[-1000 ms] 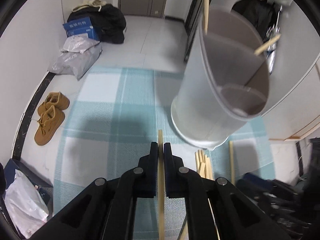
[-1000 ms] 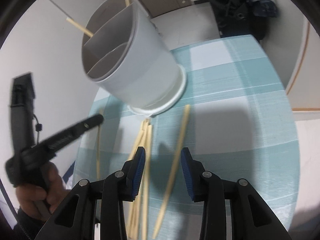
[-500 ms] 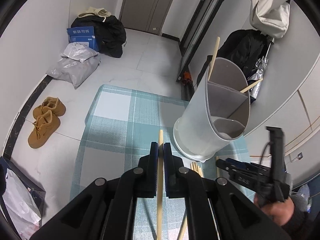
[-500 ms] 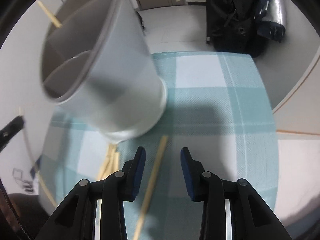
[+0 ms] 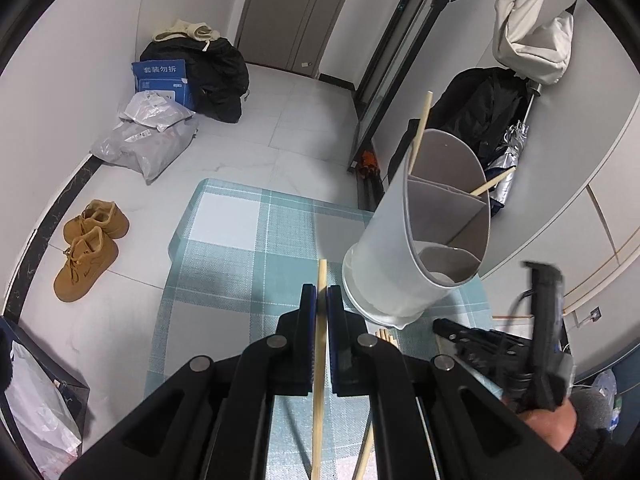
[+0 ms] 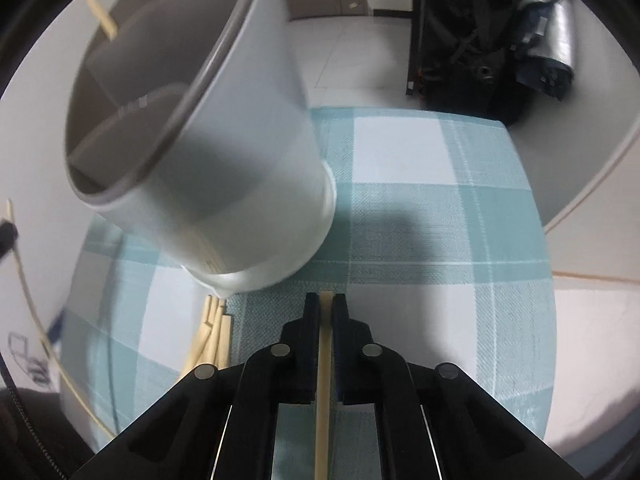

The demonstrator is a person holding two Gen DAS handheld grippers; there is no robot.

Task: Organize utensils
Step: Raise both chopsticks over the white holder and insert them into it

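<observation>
Left hand-held gripper [image 5: 321, 294] clamped on wooden chopstick [image 5: 319, 344], tip poking past fingers. Right hand-held gripper [image 6: 326, 304] likewise pinched on second chopstick [image 6: 324, 356]. Loose chopsticks [image 6: 210, 330] on checked worktop [image 6: 432, 232], ends at holder's base. White divided utensil holder [image 5: 404, 248] just beyond both grippers, two chopsticks [image 5: 420, 126] already inside. Floor with brown shoes [image 5: 86, 248] farther off.

- Your left wrist view is evenly lit and pretty sharp; soft shadows sit on the checked cloth [image 5: 224, 256].
- Your right wrist view is dimmer, and the white utensil holder [image 6: 224, 160] is smeared with motion blur.
- Both fisheyes bend straight lines hard and go black at the corners.
- No real glare, just a faint sheen on the floor tiles [image 5: 296, 120].
</observation>
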